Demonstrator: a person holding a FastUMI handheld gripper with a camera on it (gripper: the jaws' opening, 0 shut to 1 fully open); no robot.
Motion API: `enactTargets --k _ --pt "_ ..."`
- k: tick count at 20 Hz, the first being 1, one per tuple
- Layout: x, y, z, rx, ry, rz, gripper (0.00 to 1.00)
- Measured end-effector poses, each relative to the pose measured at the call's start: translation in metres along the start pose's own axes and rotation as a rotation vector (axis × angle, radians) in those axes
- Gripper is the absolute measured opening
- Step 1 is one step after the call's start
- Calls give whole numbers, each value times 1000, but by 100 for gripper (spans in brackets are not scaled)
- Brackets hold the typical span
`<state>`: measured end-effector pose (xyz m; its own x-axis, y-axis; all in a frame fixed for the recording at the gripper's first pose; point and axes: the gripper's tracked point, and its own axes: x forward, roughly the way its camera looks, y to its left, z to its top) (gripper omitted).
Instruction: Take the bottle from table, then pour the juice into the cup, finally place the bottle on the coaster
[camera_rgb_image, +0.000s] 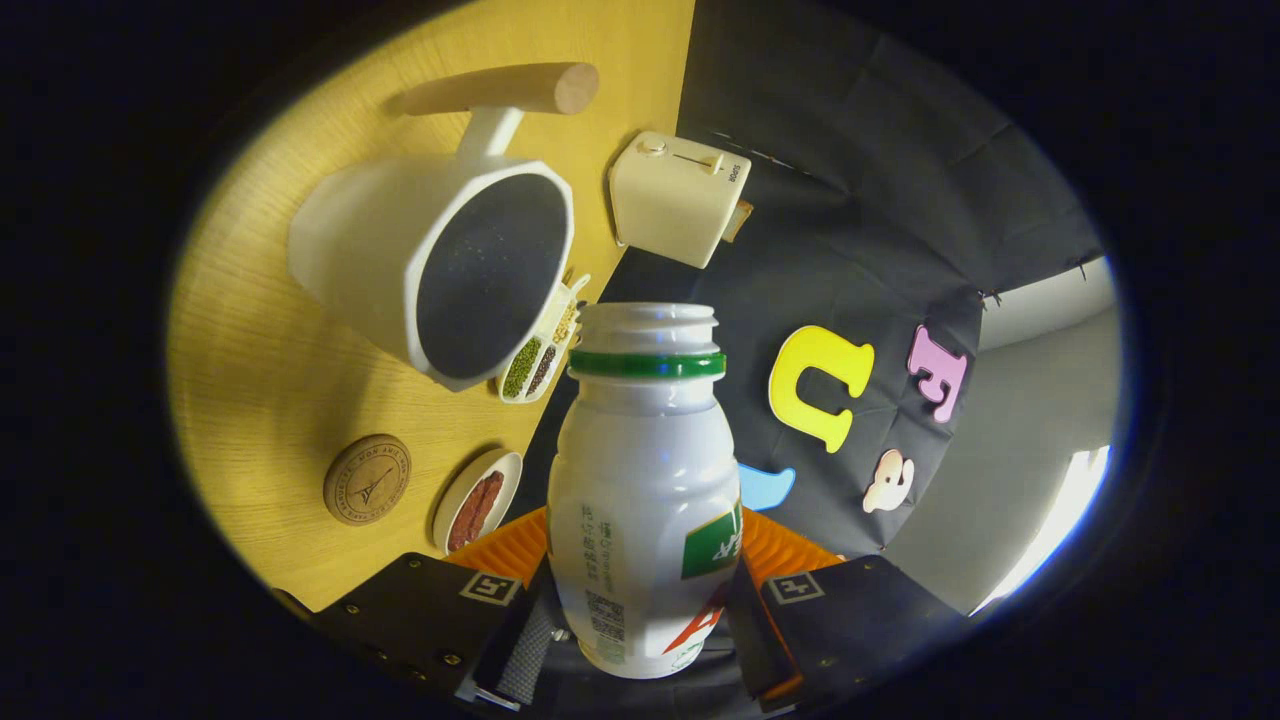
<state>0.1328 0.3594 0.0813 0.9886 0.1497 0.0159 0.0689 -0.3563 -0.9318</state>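
A white plastic bottle (645, 500) with a green neck ring and no cap sits between my fingers. My gripper (640, 610) is shut on its lower body, with one finger (520, 625) on each side. The whole scene looks rolled sideways, so the bottle is tilted relative to the table. Its open mouth is close beside the rim of the white cup (440, 265), a pot-like vessel with a dark inside and a wooden handle. No juice stream is visible. The round brown coaster (367, 479) lies on the wooden table (260, 380), nearer to me than the cup.
A small white plate (478, 510) with reddish-brown food lies next to the coaster. A divided tray (540, 362) of beans sits tight against the cup's rim. A cream toaster (678, 197) stands at the table's far edge, against the black cloth wall.
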Motion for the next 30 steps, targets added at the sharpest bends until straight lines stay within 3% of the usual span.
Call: enactTargets --k 4,8,12,17,24,30 --pt "-3 4 -9 231 -5 44 74" --pt "-12 11 -22 604 -34 98 74" --pt "-20 6 -53 911 -40 73 74" --pt "-31 11 -92 1159 -35 36 74" --pt "-19 41 -103 1594 -68 128 74" --pt "-9 48 -97 1790 -94 170 74"
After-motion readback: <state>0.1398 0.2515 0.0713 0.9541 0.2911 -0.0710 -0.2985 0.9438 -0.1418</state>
